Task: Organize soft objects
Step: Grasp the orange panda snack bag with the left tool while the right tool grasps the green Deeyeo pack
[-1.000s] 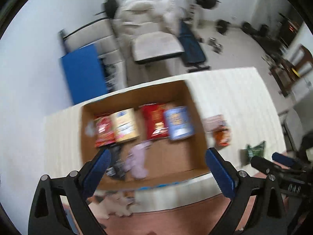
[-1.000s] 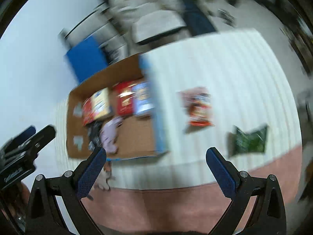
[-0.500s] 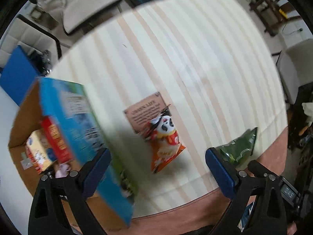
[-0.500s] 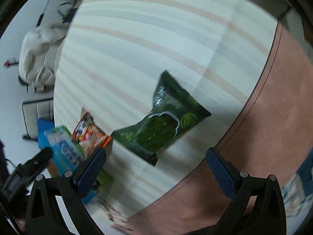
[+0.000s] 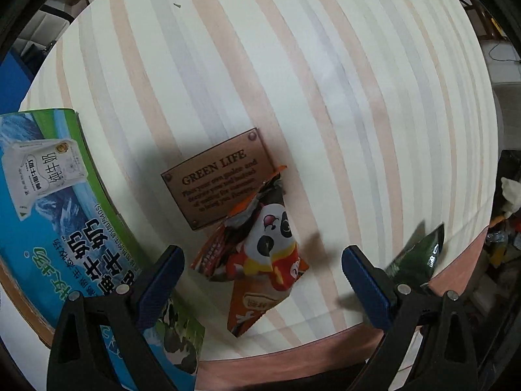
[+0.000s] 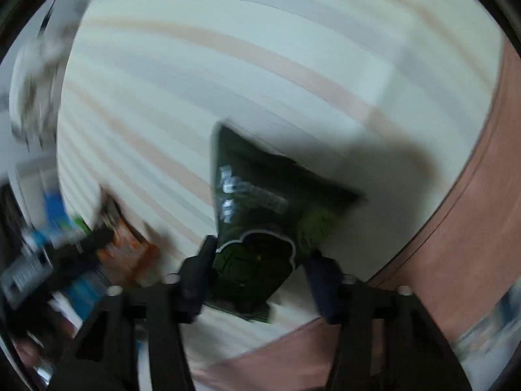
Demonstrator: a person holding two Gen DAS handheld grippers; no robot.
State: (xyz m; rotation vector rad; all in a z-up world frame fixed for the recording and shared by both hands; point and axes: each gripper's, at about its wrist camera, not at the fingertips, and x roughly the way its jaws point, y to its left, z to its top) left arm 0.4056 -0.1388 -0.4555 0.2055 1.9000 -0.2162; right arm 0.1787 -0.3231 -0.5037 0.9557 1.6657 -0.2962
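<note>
An orange snack bag with a panda (image 5: 263, 260) lies on the striped tablecloth (image 5: 293, 65), between the wide-open fingers of my left gripper (image 5: 260, 277), which hovers over it. A dark green snack bag (image 6: 260, 228) lies near the table's front edge; it also shows at the right of the left wrist view (image 5: 420, 257). My right gripper (image 6: 260, 273) is down at the green bag with its jaws narrowed on either side of the bag's lower end; the view is blurred. The orange bag (image 6: 127, 247) shows blurred at its left.
A cardboard box with a blue-green printed side (image 5: 65, 228) stands at the left. A brown "GREEN LIFE" plaque (image 5: 215, 176) lies flat under the orange bag's top. The pink table border (image 6: 456, 228) runs along the front edge. Room clutter shows beyond the right edge.
Both grippers have dropped closer to the table. The left one has centred over the panda bag. The right one has closed in around the green bag and its jaws have narrowed.
</note>
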